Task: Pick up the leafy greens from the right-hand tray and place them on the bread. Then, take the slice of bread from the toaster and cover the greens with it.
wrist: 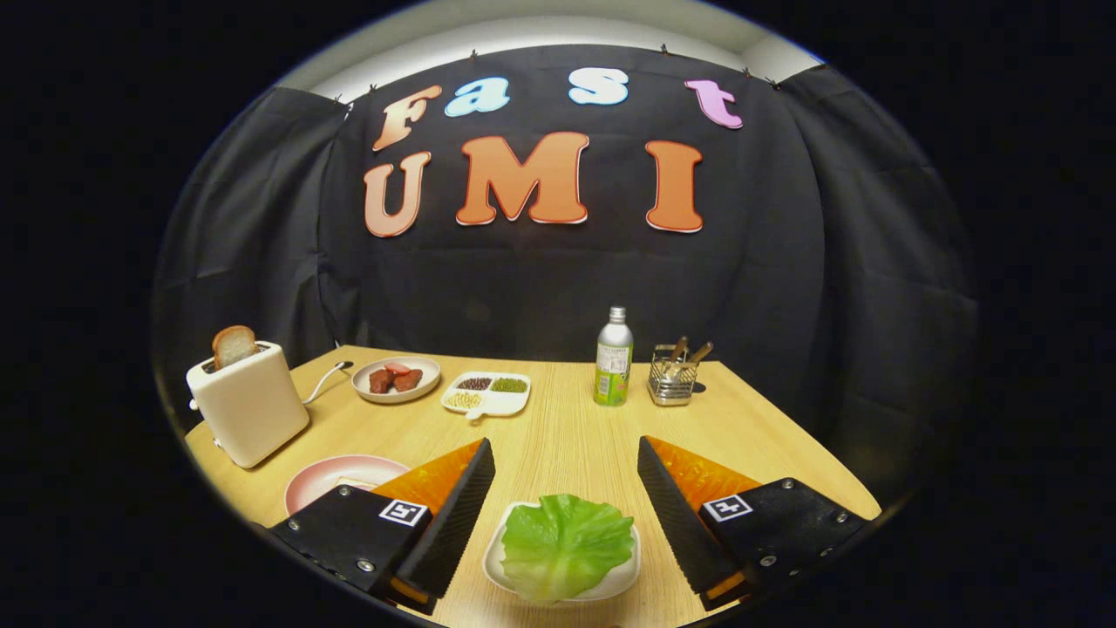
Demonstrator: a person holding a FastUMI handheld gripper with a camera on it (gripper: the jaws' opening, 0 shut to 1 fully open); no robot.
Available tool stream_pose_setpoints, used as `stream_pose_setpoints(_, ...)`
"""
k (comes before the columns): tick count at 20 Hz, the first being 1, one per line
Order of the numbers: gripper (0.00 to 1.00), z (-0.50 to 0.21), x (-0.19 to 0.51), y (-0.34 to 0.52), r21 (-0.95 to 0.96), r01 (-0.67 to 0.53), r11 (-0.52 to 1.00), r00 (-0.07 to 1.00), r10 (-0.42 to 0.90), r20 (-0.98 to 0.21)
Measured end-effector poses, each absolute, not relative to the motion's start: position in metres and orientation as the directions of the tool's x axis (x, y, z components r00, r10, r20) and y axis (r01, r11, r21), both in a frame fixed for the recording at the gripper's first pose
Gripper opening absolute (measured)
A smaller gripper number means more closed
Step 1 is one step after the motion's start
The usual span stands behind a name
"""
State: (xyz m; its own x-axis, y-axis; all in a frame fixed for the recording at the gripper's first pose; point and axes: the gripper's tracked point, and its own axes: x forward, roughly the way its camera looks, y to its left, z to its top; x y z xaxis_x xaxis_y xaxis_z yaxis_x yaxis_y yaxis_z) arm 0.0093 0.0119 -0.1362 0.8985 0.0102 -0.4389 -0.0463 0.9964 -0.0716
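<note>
The gripper is hanging with its fingers spread wide and holding nothing, tilted down toward the worktop. Between the fingers, and a little nearer than their tips, the greens are lying as one cupped leaf on a small white tray. Neither finger is touching leaf or tray.

This looks like the first step, the pick of the greens, with the approach lined up but the grasp not yet made. The next move seems to call for dropping lower so both fingers straddle the leaf, then closing gently on its raised fold; the leaf looks thin and floppy, so a pinch too near the edge could let it slip or drag the tray along.

Just beyond the left finger a pink plate is lying, and a pale patch on it may be the bread, though the finger is hiding most of it. Farther left the toaster is standing with a slice sticking up from its slot, untouched. Well beyond the fingers, near the wall, a dish of meat, a divided dish, a bottle and a wire caddy are standing apart from the work.
</note>
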Motion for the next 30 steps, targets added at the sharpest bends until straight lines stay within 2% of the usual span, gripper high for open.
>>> stream_pose_setpoints(3, 0.99, -0.168, 0.002, 0.006, -0.09, -0.035, 0.995, 0.831, -0.021, -0.557)
stream_pose_setpoints(12, 0.98, -0.233, -0.021, 0.008, -0.028, -0.039, 0.999, 0.598, 0.001, -0.801)
stream_pose_setpoints(23, 0.94, -0.266, -0.024, 0.005, -0.026, -0.026, 0.999, 0.447, -0.012, -0.894)
stream_pose_setpoints(30, 0.85, -0.28, -0.025, 0.004, -0.066, -0.026, 0.997, 0.411, -0.05, -0.91)
